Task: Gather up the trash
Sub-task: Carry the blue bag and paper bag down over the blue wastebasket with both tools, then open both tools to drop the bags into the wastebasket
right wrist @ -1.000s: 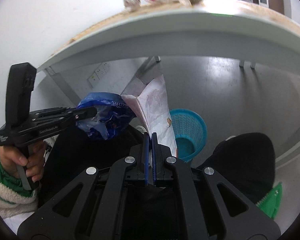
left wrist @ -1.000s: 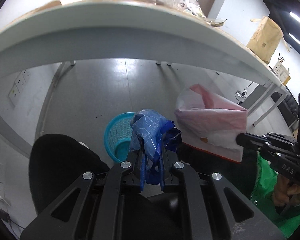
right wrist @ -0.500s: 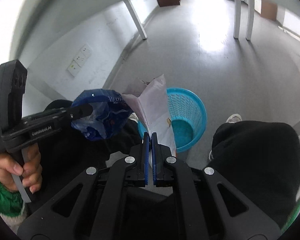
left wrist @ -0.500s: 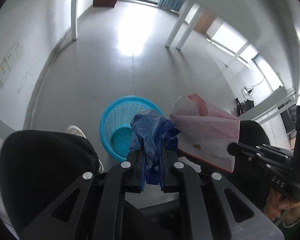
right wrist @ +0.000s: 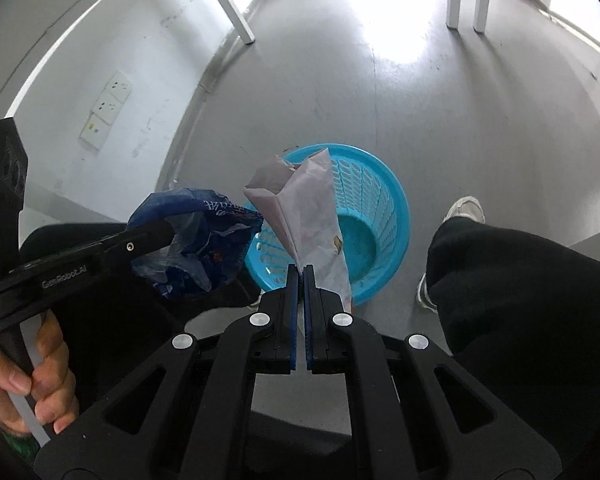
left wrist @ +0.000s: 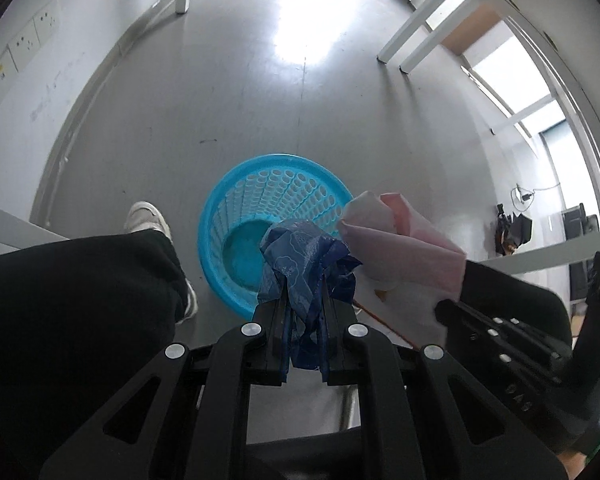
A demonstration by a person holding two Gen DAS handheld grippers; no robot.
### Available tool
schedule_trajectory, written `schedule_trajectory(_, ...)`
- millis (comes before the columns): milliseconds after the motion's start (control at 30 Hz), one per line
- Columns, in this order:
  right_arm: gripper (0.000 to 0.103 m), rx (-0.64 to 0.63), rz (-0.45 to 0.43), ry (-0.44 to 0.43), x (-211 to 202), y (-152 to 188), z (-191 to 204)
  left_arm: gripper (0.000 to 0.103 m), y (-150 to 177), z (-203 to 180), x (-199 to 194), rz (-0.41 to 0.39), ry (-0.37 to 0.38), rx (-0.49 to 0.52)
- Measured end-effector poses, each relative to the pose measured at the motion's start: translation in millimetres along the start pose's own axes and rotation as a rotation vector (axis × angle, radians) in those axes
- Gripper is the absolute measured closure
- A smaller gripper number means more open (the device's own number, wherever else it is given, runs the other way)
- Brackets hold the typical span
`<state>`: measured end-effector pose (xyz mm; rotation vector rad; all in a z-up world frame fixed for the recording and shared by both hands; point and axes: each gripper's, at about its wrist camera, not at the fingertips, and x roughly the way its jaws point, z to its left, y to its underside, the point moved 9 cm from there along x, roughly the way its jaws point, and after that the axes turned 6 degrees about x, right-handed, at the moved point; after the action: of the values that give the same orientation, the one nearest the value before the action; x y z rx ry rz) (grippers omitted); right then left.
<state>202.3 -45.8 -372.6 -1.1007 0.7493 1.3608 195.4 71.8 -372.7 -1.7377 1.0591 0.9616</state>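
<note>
My left gripper is shut on a crumpled blue plastic wrapper, which hangs over the near rim of a round blue waste basket on the floor. My right gripper is shut on a folded pink-white paper bag that stands up above the same blue waste basket. In the left wrist view the paper bag sits just right of the wrapper. In the right wrist view the blue wrapper and the left gripper are at the left, beside the basket.
The person's black trouser legs and white shoes flank the basket. White table legs stand on the grey floor beyond. Wall sockets sit on the white wall at the left.
Both grippers have dropped from below the table edge toward the floor and tilted downward. The basket now looks larger and lies right under the wrapper and the bag. Both grips are unchanged.
</note>
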Motion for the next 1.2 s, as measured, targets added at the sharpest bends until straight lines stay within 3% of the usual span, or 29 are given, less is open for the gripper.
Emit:
schedule_trajectory(267, 0.101, -0.014, 0.044, 0.049, 40.4, -20.8, -6.8, 0.093, -12.4, 11.7, 35.1, 0.055, -0.039, -0.049)
schedule_trajectory(500, 0.101, 0.028, 0.147, 0.082, 85.2, -34.6, -25.6, 0.093, -30.8, 14.9, 63.1, 0.094, -0.091, -0.041)
schedule_trajectory(633, 0.101, 0.081, 0.200, 0.087, 109.3, -35.1, -38.2, 0.093, -29.8, 23.4, 87.6, 0.161, -0.077, -0.107)
schedule_trajectory(800, 0.101, 0.115, 0.220, 0.073, 121.9, -40.1, -45.3, 0.093, -39.4, 24.0, 88.2, 0.133, -0.094, -0.095)
schedule_trajectory(1000, 0.101, 0.172, 0.232, 0.050, 124.9, -37.6, -59.1, 0.093, -35.5, 29.4, 93.2, 0.142, -0.078, -0.146)
schedule_trajectory(1133, 0.099, 0.173, 0.213, 0.051, 121.1, -43.0, -57.7, 0.093, -42.2, 28.4, 84.1, 0.101, -0.043, -0.153)
schedule_trajectory(1167, 0.098, 0.179, 0.207, 0.048, 120.3, -44.6, -58.6, 0.089, -44.2, 28.9, 81.3, 0.089, -0.025, -0.165)
schedule_trajectory(1200, 0.090, 0.191, 0.204, 0.050, 119.5, -45.0, -61.7, 0.074, -46.4, 29.5, 78.9, 0.080, -0.016, -0.175)
